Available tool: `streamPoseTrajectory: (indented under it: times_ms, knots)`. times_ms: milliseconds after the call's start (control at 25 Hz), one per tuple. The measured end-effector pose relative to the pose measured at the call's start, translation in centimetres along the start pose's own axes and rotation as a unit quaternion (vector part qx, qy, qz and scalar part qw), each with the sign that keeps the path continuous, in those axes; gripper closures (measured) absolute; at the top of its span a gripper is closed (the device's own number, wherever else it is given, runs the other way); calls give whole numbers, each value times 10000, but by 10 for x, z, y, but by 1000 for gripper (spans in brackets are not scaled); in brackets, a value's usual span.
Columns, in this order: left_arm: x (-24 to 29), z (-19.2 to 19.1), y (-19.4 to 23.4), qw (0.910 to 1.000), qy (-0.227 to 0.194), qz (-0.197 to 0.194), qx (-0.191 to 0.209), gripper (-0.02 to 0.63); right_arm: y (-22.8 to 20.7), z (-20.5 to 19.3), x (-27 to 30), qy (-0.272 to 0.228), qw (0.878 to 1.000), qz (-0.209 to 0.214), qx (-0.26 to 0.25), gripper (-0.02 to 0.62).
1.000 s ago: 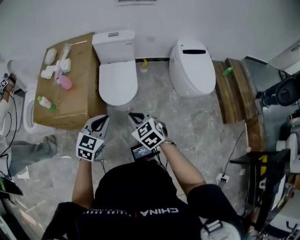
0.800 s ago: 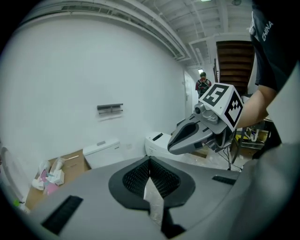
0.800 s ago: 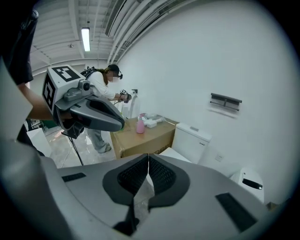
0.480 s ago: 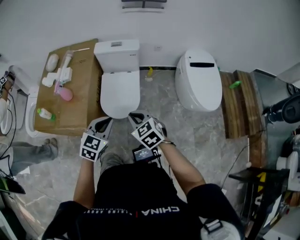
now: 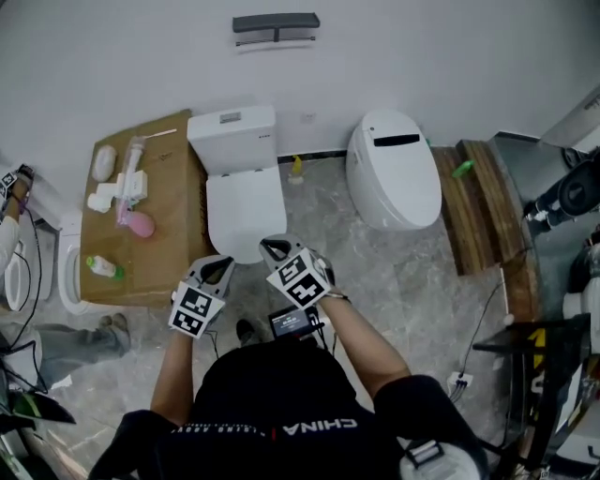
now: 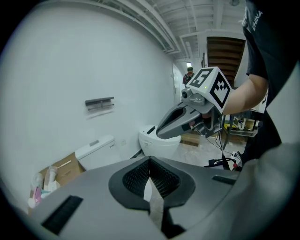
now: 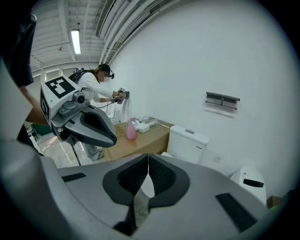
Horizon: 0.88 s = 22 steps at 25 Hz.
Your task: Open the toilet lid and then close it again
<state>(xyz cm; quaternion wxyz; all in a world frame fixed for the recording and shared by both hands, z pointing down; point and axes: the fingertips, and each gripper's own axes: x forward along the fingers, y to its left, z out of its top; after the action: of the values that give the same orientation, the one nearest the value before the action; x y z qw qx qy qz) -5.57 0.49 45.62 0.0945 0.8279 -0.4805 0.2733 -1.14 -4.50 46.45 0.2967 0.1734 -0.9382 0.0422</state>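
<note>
We hold both tools low in front of the toilet [image 5: 232, 131], which stands against the white wall [image 5: 422, 56] with its tank at the back. The toilet lid [image 5: 246, 206] is down, lying flat over the bowl.

The left tool [image 5: 223, 266] has its jaws pressed together with nothing between them. It hangs just off the front left corner of the bowl, tilted downward. The right tool [image 5: 272, 247] is likewise closed tight and empty. In the head view its tip overlaps the front edge of the lid, but we cannot tell whether it touches. The two tools sit close beside each other, each with its marker cube facing up.

Just left of the toilet, a cardboard box [image 5: 173, 178] touches the tank's side. A pink bottle [image 5: 140, 224] lies on it, among some white items and a small green-capped bottle [image 5: 103, 268]. To the right, well apart from the first, stands a second toilet [image 5: 394, 180], rounded, with its lid also shut. Beyond it, wooden planks [image 5: 478, 202] lie on the grey marbled floor [image 5: 319, 216]. A dark bracket [image 5: 276, 24] is fixed to the wall above the tank.
</note>
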Motion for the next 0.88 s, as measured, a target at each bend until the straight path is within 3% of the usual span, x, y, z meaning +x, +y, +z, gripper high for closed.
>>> streamPoseTrajectory:
  times_ms: [280, 720, 880]
  knots:
    - [-11, -8, 11, 9999, -10, -140, 99, 597, 20, 6, 9, 40, 10000, 8, 44, 580]
    - [-12, -1, 16, 9995, -130, -168, 223, 597, 15, 12, 11, 30, 10000, -73, 19, 580]
    - [-9, -3, 18, 9996, -72, -175, 210, 597, 17, 12, 11, -20, 9999, 122, 94, 580]
